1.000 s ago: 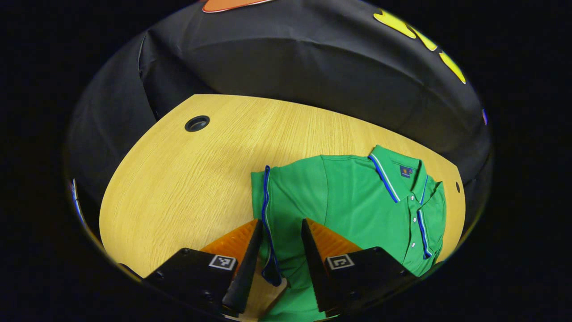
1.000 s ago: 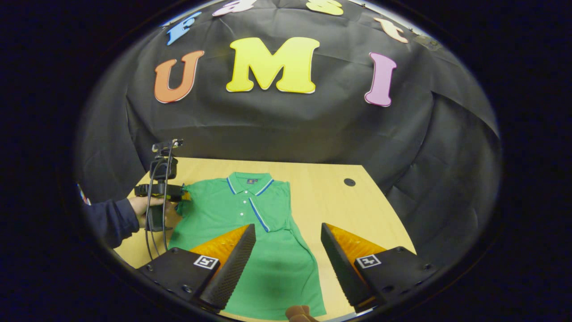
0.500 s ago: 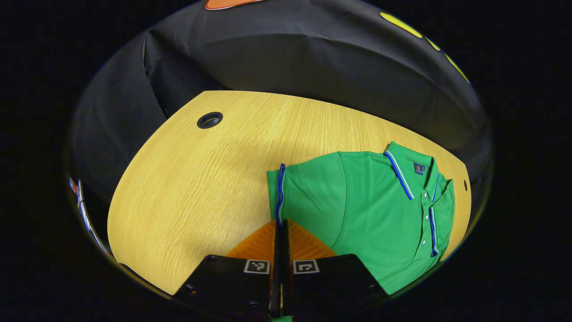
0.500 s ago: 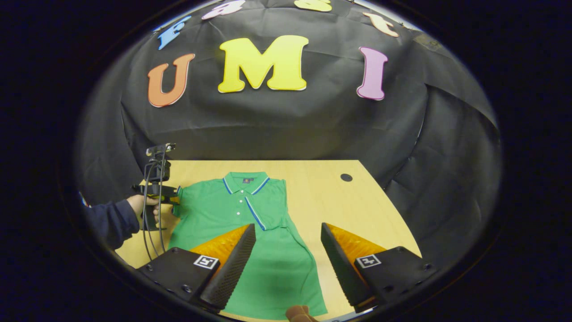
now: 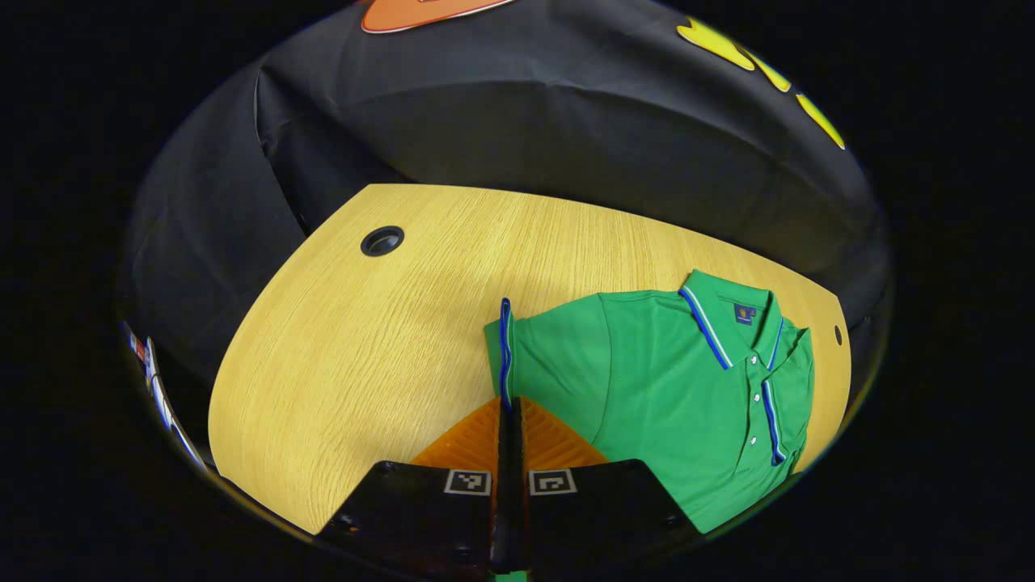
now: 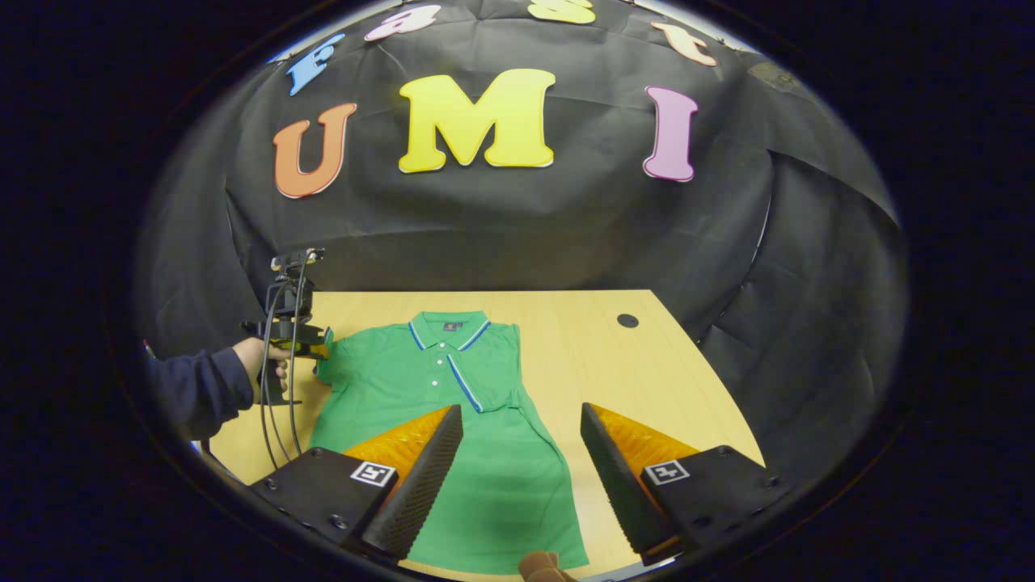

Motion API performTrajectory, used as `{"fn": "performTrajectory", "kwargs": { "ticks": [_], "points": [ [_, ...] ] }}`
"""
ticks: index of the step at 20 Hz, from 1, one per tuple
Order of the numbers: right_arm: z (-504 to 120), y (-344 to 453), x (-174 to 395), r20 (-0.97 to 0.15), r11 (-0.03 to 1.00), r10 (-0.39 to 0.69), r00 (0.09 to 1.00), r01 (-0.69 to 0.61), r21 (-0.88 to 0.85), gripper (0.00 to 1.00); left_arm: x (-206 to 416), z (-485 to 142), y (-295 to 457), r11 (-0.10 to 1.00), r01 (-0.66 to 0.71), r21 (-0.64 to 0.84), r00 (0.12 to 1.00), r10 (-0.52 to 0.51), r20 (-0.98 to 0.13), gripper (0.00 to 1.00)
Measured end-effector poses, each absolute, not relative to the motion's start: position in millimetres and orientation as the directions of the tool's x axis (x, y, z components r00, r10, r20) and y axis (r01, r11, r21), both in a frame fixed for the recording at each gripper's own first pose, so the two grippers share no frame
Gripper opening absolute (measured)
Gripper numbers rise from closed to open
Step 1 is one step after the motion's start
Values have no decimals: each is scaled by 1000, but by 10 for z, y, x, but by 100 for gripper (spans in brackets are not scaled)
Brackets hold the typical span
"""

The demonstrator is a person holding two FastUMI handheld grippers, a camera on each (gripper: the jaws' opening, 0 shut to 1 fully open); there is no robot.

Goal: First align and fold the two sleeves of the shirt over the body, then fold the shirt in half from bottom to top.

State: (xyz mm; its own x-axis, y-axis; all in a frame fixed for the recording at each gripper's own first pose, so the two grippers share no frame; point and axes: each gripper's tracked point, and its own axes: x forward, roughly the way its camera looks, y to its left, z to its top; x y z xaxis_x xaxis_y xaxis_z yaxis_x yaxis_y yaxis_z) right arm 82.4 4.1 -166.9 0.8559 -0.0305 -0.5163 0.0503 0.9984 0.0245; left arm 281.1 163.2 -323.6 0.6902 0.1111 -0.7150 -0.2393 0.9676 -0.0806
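Observation:
A green polo shirt [image 5: 679,388] with blue-and-white trim lies face up on the wooden table [image 5: 364,347], collar toward the far edge. My left gripper [image 5: 510,406] is shut on the blue-trimmed cuff [image 5: 505,347] of the sleeve nearest it. In the right gripper view the shirt [image 6: 437,388] lies flat, and its other sleeve [image 6: 497,376] is folded onto the body. There the left gripper [image 6: 318,353], held by a hand [image 6: 263,360], pinches the outstretched sleeve. My right gripper [image 6: 519,412] hangs open above the shirt's lower half, nothing between its fingers.
A round cable hole [image 5: 382,241] sits in the table left of the shirt, and another hole [image 6: 627,320] lies to its right. Bare wood [image 6: 639,372] runs along the shirt's right side. Black cloth walls close in behind. Cables hang from the left gripper.
My left gripper, open around the cuff a second ago, has shut on it and drawn back a little with the sleeve. The right gripper has stayed open and almost still.

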Motion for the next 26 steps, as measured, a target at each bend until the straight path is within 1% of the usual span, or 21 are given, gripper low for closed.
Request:
{"fn": "performTrajectory", "kwargs": {
  "ticks": [4,8,11,12,13,19,21,22,23,26],
  "points": [
    [-1628,-104,771,-508,997,-40,860,70,41,95,2917,-3021,1337,983,-172,-61,720,83,-689,3],
    [-1644,-261,696,-510,995,-61,858,89,32,95,2971,-2956,898,992,-109,-61,723,37,-690,3],
    [-1695,-377,642,-518,994,-77,852,106,26,95,2992,-3013,551,996,-65,-64,714,1,-700,3],
    [-1713,-412,619,-522,994,-81,849,111,26,94,3006,-3023,451,997,-46,-58,712,-8,-702,3],
    [-1732,-453,606,-525,993,-85,847,117,27,95,3009,-3037,354,998,-32,-56,709,-17,-705,3],
    [-1880,-603,540,-555,989,-101,826,142,31,95,3010,-3183,-97,999,41,-30,685,-50,-727,3],
    [-1935,-615,523,-566,989,-98,819,142,35,95,2982,-3249,-185,998,61,-11,675,-49,-736,4],
    [-1956,-625,506,-569,989,-97,816,142,34,95,2985,-3292,-224,997,75,8,672,-45,-739,11],
    [-1970,-639,505,-573,990,-97,814,140,31,95,2947,-3333,-227,995,91,29,668,-39,-743,3],
    [-2031,-673,508,-583,989,-95,807,142,36,95,2925,-3441,-264,984,145,104,656,-17,-755,3]
  ]
}}
